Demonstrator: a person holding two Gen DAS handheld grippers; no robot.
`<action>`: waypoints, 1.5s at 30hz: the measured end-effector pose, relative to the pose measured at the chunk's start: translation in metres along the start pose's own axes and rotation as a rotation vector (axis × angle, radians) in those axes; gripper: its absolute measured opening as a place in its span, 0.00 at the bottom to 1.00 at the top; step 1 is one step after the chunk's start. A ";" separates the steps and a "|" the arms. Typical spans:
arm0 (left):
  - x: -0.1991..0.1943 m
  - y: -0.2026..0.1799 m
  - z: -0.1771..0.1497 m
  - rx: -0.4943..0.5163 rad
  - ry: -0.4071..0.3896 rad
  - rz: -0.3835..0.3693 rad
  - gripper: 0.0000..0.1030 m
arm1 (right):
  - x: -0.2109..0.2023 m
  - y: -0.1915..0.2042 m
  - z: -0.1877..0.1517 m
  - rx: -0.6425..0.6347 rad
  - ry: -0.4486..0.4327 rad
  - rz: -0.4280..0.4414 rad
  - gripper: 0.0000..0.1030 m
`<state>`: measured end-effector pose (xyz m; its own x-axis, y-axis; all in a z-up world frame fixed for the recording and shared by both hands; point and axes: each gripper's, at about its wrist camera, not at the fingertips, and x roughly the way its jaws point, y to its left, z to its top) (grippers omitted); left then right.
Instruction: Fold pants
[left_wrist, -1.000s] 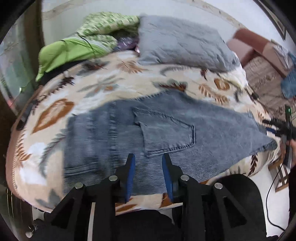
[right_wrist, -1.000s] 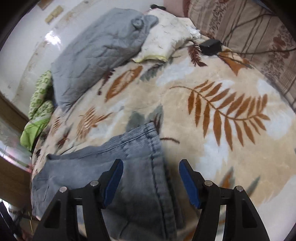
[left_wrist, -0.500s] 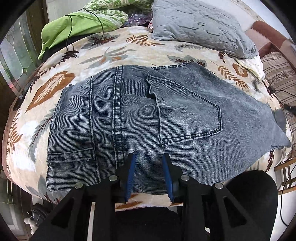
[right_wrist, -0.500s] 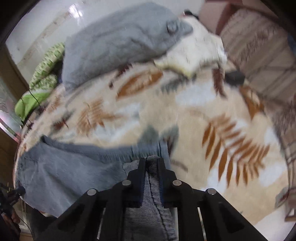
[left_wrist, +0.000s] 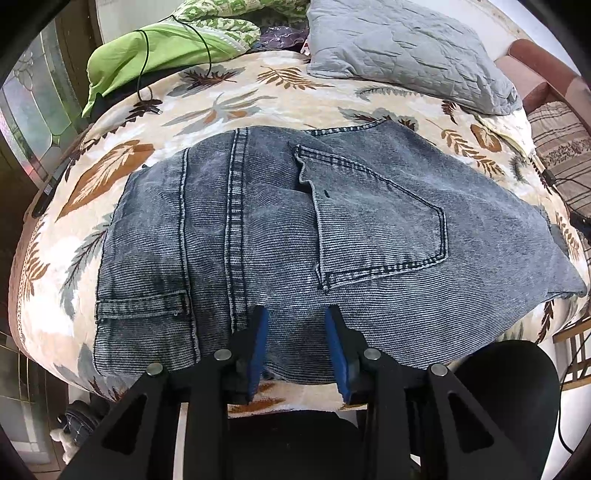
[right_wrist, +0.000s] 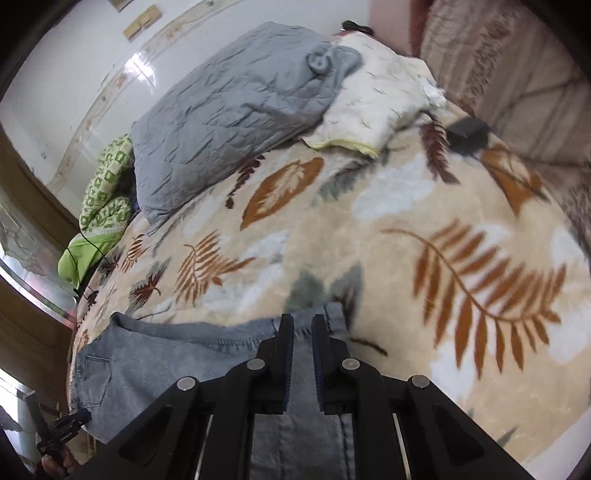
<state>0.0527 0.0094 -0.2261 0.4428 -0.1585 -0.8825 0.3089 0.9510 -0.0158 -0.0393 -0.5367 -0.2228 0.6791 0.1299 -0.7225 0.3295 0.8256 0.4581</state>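
- Left wrist view: we hold our left gripper (left_wrist: 295, 347) with its blue-padded jaws parted, straddling the near edge of the jeans (left_wrist: 295, 236) without pinching them.
- Just beyond its fingertips lies the seat of the jeans, back pocket (left_wrist: 373, 218) up, with a belt loop (left_wrist: 142, 304) off to the left.
- The jeans are spread flat across the leaf-print blanket (left_wrist: 229, 107), waistband left, leg running right.
- Farther back we see a grey quilted pillow (left_wrist: 399, 48) and a green bundle of cloth (left_wrist: 162, 48).
- Right wrist view: our right gripper (right_wrist: 302, 325) has its jaws drawn nearly together, with a raised fold of denim at the leg end (right_wrist: 303, 376) running up between them.
- Beyond it, a cream pillow (right_wrist: 373, 107) lies beside the grey one, and a small black box (right_wrist: 467, 131) rests on the blanket.
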 end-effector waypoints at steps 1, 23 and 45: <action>0.000 0.001 0.000 -0.004 0.000 0.001 0.36 | 0.001 -0.004 -0.003 0.010 0.012 0.006 0.17; 0.000 0.002 0.007 -0.061 0.020 -0.018 0.51 | 0.030 0.018 -0.010 -0.235 0.094 -0.217 0.14; 0.000 0.004 0.002 -0.074 0.028 0.007 0.55 | 0.033 0.005 0.011 0.002 -0.064 -0.265 0.17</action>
<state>0.0558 0.0131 -0.2254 0.4208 -0.1449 -0.8955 0.2418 0.9694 -0.0432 -0.0084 -0.5347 -0.2388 0.6090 -0.1254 -0.7832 0.5026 0.8249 0.2587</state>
